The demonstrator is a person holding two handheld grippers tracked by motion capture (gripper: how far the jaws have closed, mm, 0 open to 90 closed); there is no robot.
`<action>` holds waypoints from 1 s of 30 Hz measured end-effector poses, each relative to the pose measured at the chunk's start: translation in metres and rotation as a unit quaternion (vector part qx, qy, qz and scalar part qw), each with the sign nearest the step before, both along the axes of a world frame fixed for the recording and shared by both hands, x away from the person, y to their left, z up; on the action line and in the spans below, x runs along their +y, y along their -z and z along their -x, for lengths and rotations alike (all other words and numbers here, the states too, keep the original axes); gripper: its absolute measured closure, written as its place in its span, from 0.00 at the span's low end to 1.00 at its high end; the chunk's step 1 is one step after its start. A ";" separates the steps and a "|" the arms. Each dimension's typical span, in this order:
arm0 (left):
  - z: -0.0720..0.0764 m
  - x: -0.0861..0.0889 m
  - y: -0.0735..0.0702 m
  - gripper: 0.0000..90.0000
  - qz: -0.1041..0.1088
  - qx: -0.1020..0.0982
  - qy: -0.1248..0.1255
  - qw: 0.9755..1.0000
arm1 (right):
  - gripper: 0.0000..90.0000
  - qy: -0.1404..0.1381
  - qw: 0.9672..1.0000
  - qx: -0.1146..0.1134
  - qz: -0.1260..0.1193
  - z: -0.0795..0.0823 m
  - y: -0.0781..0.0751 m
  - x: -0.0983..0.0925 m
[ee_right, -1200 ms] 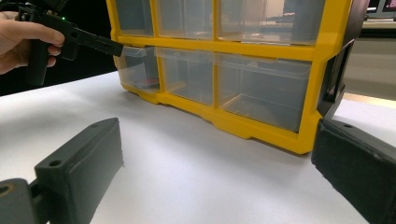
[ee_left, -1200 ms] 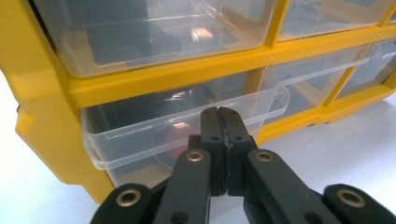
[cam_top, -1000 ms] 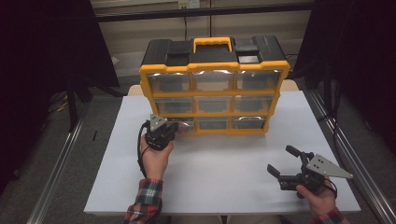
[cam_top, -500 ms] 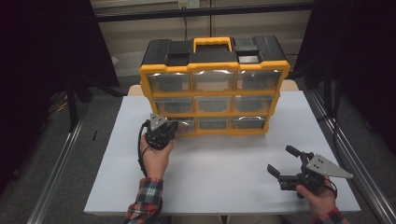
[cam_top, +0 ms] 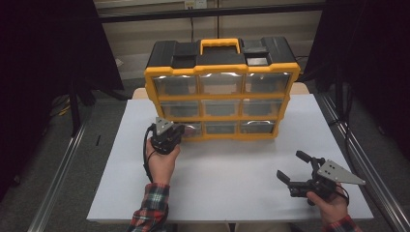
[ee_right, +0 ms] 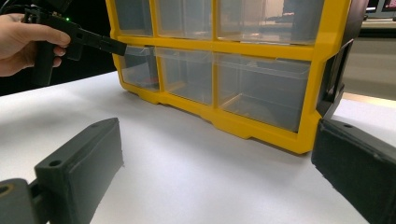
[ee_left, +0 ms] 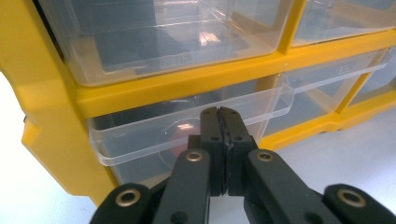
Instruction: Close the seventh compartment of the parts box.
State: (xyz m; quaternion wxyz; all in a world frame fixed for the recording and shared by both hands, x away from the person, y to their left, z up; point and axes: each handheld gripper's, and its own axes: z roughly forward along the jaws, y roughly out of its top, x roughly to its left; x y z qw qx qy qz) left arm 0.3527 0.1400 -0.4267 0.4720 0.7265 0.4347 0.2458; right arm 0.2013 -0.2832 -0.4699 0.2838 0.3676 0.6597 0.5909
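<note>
Drawer (ee_left: 187,135), bottom-left of the organiser (cam_top: 220,92), sits just ahead of your left gripper (ee_left: 219,112), jaws clenched on nothing. Clear plastic: light, slick, likely brittle; take its front lip. Right gripper (cam_top: 300,169) jaws released.

White surface (cam_top: 227,169) lies bare across the front, lit and plain. Grey floor (cam_top: 58,159) on either side, a metal rail (cam_top: 55,179) running along the left edge, black curtains (cam_top: 43,53) hanging dark behind, a pale wall panel (cam_top: 145,34) beyond.
</note>
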 end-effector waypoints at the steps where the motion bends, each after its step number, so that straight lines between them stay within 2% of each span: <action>1: 0.000 0.000 0.000 1.00 -0.001 0.000 -0.001 1.000 | 0.02 0.000 1.000 0.000 0.000 0.000 0.000 0.000; 25: -0.004 -0.001 0.004 1.00 -0.012 -0.011 -0.012 1.000 | 0.02 0.001 1.000 0.001 0.000 0.000 0.000 0.000; 30: -0.006 -0.001 0.005 0.99 -0.004 -0.012 -0.012 1.000 | 0.02 0.001 1.000 0.001 0.000 0.000 0.000 0.000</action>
